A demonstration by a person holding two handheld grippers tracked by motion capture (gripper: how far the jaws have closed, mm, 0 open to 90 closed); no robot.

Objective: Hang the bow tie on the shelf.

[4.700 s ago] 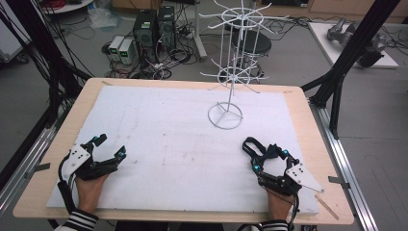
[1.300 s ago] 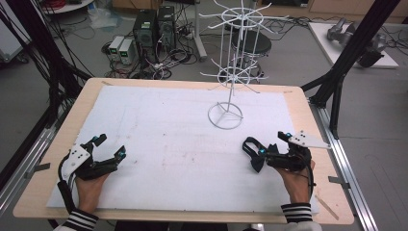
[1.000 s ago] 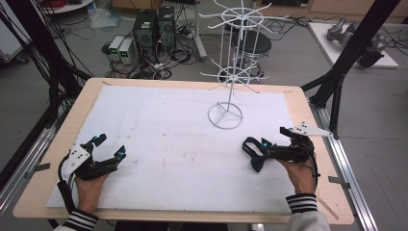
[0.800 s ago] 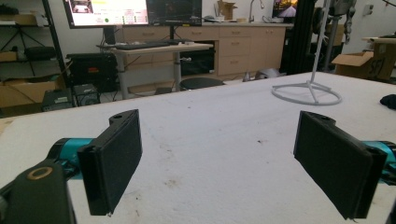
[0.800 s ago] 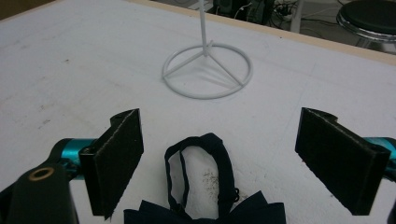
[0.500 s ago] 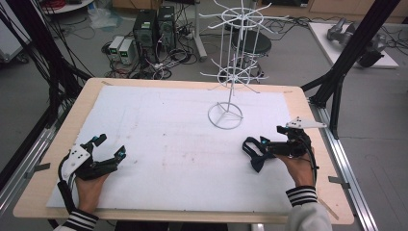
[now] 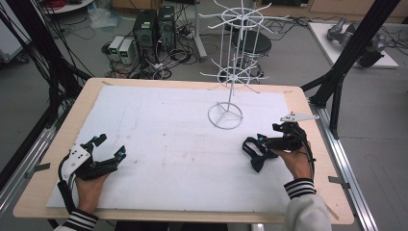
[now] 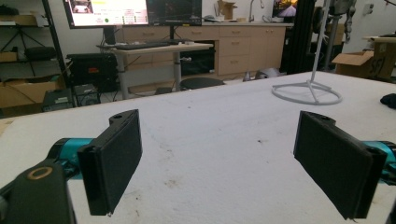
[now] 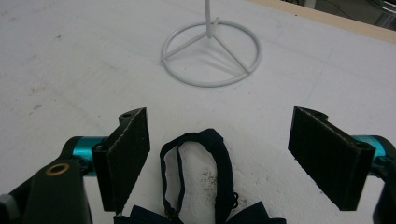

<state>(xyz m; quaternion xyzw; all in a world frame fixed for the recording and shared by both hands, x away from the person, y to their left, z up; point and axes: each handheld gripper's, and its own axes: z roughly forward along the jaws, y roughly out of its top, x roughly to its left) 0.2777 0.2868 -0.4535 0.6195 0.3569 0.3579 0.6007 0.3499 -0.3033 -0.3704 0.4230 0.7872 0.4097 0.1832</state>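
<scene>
A dark navy bow tie (image 9: pixel 217 154) lies flat on the white mat, its strap loop reaching forward between my right gripper's jaws. In the high view the bow tie (image 7: pixel 247 146) sits at the right front of the table. My right gripper (image 9: pixel 219 125) (image 7: pixel 260 153) points left, low over the mat. It is open, and its jaws have just been closing a little around the strap without touching it. My left gripper (image 7: pixel 109 146) (image 8: pixel 219 126) rests open at the left front with nothing between its pads.
A white wire display stand (image 7: pixel 230 91) with hook arms rises from a ring base (image 9: pixel 211 85) (image 8: pixel 306 93) just beyond the bow tie. The white mat (image 7: pixel 168 130) covers most of the wooden table. Black frame posts and floor equipment surround the table.
My right hand has swung from pointing up the table to pointing left at the bow tie, then shifted slightly. The left gripper and the bow tie have stayed put.
</scene>
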